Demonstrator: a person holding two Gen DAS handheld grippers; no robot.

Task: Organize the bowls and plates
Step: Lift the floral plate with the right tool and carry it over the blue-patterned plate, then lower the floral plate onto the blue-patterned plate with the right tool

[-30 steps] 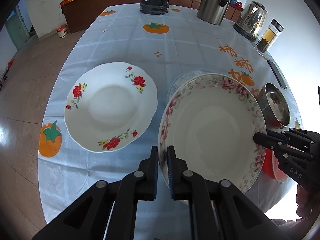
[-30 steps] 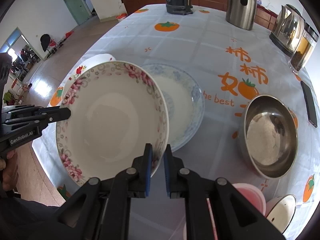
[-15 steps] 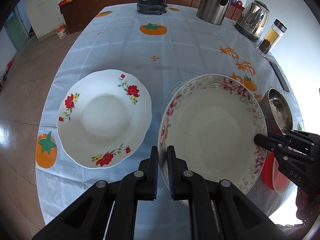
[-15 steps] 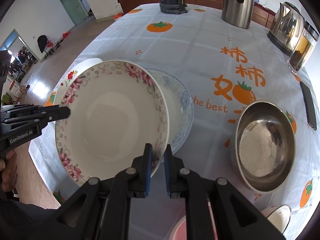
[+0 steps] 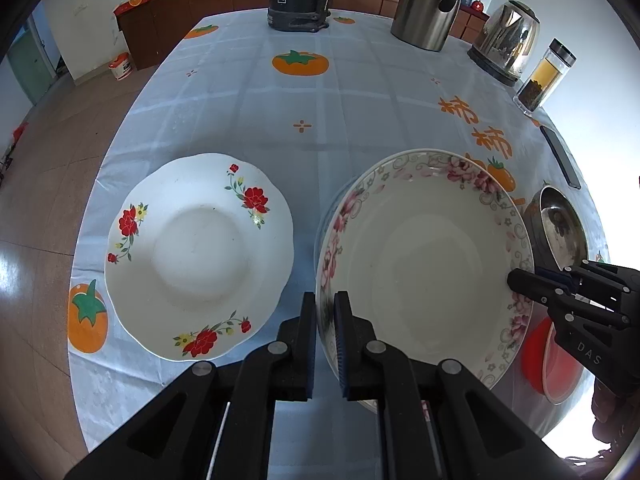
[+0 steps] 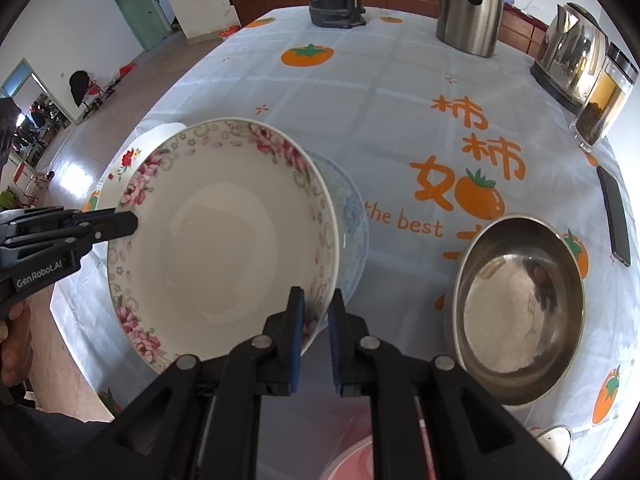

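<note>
Both grippers carry one dish. My left gripper (image 5: 325,308) has its jaws pinched narrow on the near-left rim of the pink-flowered bowl (image 5: 424,264); my right gripper (image 6: 317,306) clamps the opposite rim the same way, pads close together with only the bowl wall between them. From the left wrist view the right gripper shows at the bowl's far edge, so the hold is across the bowl, fairly balanced.

The bowl hangs clear of the table (image 5: 360,112), tilted slightly, directly over the blue-patterned plate (image 6: 354,216) — only a sliver of that plate shows past the bowl's right rim. The red-flowered plate (image 5: 200,256) sits just beside on the left, flat on the cloth. The steel bowl (image 6: 520,304) lies to the right, near but apart.

My read: I am mid-carry, choosing where this bowl lands. Notes for doing it well:

- Keep both hands level with each other; a ceramic rim held by thin pads can pivot if one side drops first.
- Move the two hands as one — any spreading or squeezing between them strains the rim.
- Lower straight down once centred over the target; setting it off-centre on a plate would let it rock or slide.
- Release only when the base sits flat, and one side at a time.

Risk: the glazed rim is slick and the steel bowl is close to my right hand's path.
</note>
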